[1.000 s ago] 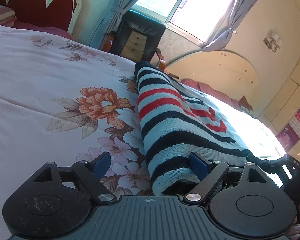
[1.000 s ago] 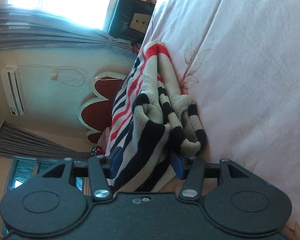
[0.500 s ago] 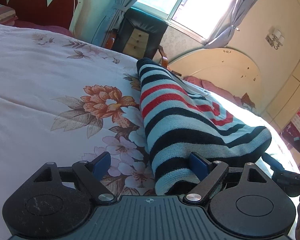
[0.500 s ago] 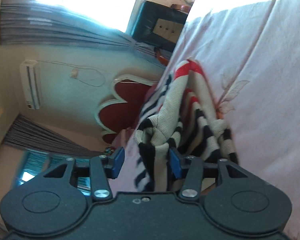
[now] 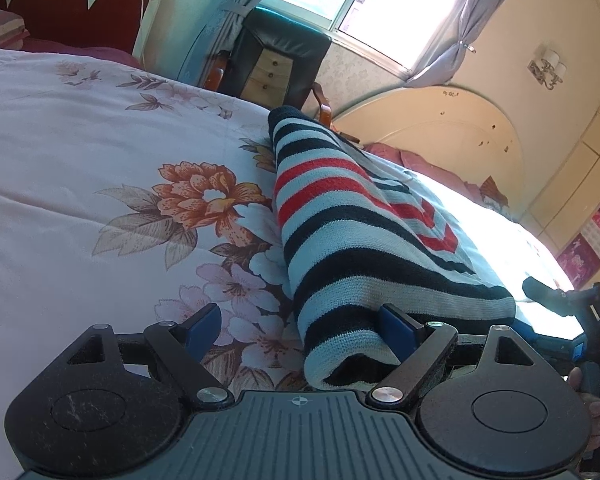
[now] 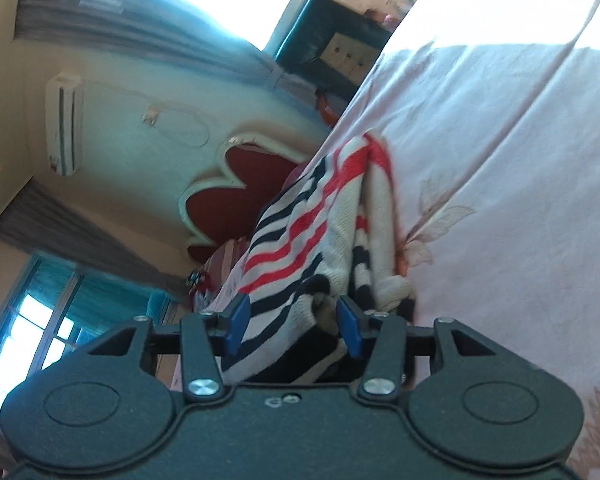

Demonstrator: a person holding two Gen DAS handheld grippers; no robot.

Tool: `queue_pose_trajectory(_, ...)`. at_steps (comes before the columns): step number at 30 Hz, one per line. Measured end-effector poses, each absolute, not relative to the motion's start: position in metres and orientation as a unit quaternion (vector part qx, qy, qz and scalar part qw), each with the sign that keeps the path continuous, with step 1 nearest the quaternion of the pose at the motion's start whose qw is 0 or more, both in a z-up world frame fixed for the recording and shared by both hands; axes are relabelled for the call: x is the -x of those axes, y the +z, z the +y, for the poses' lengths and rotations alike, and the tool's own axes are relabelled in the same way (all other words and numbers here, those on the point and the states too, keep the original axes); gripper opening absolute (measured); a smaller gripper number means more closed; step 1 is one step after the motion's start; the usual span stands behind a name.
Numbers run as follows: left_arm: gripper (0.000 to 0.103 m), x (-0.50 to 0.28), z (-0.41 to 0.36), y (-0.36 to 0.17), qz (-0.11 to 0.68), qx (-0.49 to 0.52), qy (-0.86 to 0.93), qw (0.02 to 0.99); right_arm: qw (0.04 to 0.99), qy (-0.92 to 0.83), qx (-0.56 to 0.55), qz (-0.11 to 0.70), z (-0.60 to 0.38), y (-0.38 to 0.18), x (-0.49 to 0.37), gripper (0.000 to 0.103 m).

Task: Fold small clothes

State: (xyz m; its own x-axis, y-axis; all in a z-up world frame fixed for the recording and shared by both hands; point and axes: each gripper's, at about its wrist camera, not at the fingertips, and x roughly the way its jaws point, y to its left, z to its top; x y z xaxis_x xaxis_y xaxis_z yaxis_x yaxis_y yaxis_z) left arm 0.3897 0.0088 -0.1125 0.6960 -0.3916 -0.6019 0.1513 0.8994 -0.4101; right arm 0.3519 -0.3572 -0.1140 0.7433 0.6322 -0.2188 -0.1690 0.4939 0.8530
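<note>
Knit in left wrist view: a striped sweater, pale blue with navy and red bands, lies in a long fold on the floral bedsheet, running from the camera towards the far edge of the bed.
Left gripper: jaws spread wide; the folded near end of the sweater lies between them against the right blue pad, while the left pad is apart from it over the printed flowers.
Right gripper in this view: its dark body shows at the right edge, just beyond the sweater's near right corner.
Background, left view: red headboard at top left, a black chair under the window.
Knit in right wrist view: the same sweater is bunched and raised off the pink sheet.
Right gripper: jaws fairly wide with gathered fabric between the blue pads; the picture is blurred, so whether they pinch it cannot be told.
Background, right view: an air conditioner on the wall.
</note>
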Motion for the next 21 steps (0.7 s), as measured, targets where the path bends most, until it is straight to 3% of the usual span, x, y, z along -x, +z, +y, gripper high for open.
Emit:
queue_pose_trajectory(1, 0.085, -0.391, 0.008, -0.113, 0.361, 0.167, -0.151, 0.905, 0.832, 0.257, -0.410, 0.271, -0.352, -0.110, -0.353, 0.056)
queue_pose_trajectory(4, 0.085, -0.391, 0.006, -0.113, 0.363, 0.163, -0.155, 0.904, 0.856, 0.276, -0.336, 0.281, -0.342, -0.103, -0.349, 0.056)
queue_pose_trajectory(6, 0.085, -0.391, 0.006, -0.114, 0.363, 0.164, -0.156, 0.904, 0.881, 0.272, -0.269, 0.280, -0.333, -0.097, -0.345, 0.047)
queue_pose_trajectory(8, 0.085, -0.391, 0.006, -0.114, 0.361, 0.161, -0.154, 0.905, 0.903, 0.259, -0.180, 0.293, -0.319, -0.091, -0.344, 0.026)
queue_pose_trajectory(10, 0.085, -0.388, 0.003, -0.112, 0.356, 0.137, -0.143, 0.913, 0.902, 0.265, -0.128, 0.316, -0.311, -0.086, -0.346, 0.014)
queue_pose_trajectory(11, 0.085, -0.386, -0.002, -0.108, 0.350, 0.108, -0.139, 0.920, 0.883, 0.273, -0.167, 0.344, -0.315, -0.084, -0.353, 0.009)
queue_pose_trajectory(15, 0.085, -0.382, -0.019, -0.104, 0.348, 0.023, -0.138, 0.927, 0.834, 0.276, -0.308, 0.365, -0.341, -0.071, -0.345, 0.007)
queue_pose_trajectory(18, 0.085, -0.393, -0.012, -0.115, 0.372, 0.071, -0.144, 0.914, 0.826, 0.200, -0.325, 0.414, -0.346, -0.098, -0.352, 0.006)
queue_pose_trajectory(21, 0.085, -0.379, -0.007, -0.097, 0.338, 0.067, -0.147, 0.927, 0.826, 0.190, -0.347, 0.401, -0.344, -0.101, -0.346, 0.007)
